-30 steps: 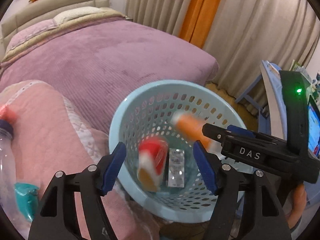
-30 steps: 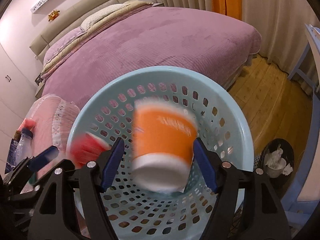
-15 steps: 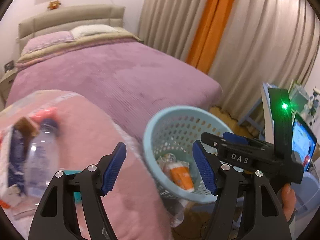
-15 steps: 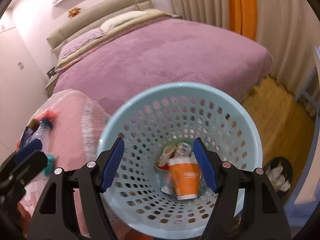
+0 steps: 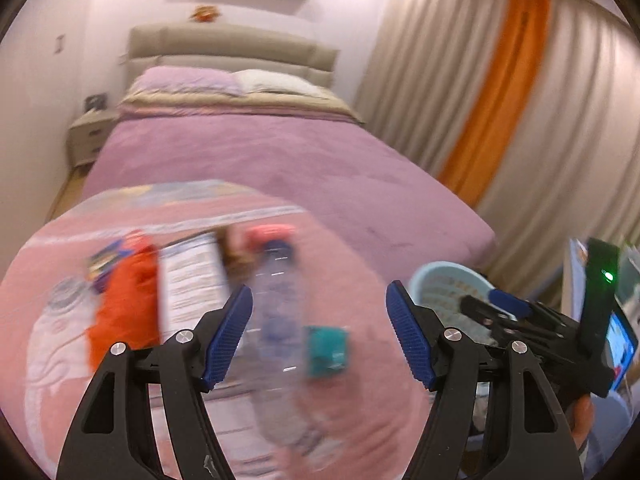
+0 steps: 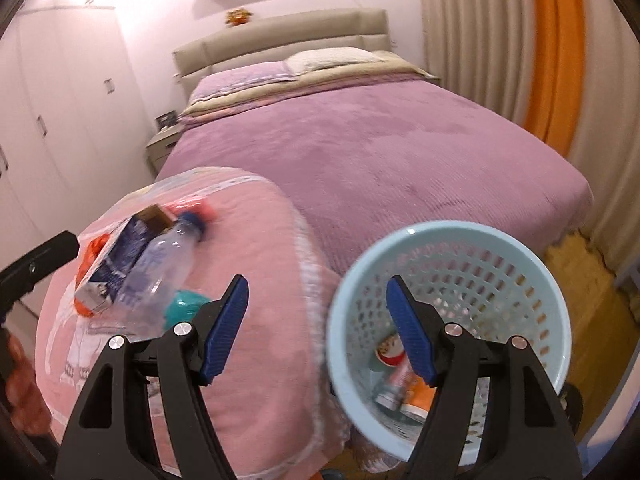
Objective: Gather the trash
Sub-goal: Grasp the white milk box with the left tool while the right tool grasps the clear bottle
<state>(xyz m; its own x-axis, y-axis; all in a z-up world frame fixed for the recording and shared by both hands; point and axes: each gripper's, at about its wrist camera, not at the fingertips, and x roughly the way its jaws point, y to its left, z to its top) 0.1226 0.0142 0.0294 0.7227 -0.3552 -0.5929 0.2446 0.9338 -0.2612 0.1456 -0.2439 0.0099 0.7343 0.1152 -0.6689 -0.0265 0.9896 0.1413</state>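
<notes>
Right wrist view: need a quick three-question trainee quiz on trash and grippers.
1. True or false: the orange paper cup lies inside the pale blue perforated plastic basket.
2. What does the right gripper hold?
3. The clear plastic bottle with a blue cap lies on: A) purple bed, B) pink quilted cushion, C) floor.

Key: 1 true; 2 nothing, jaws open; 3 B.
</notes>
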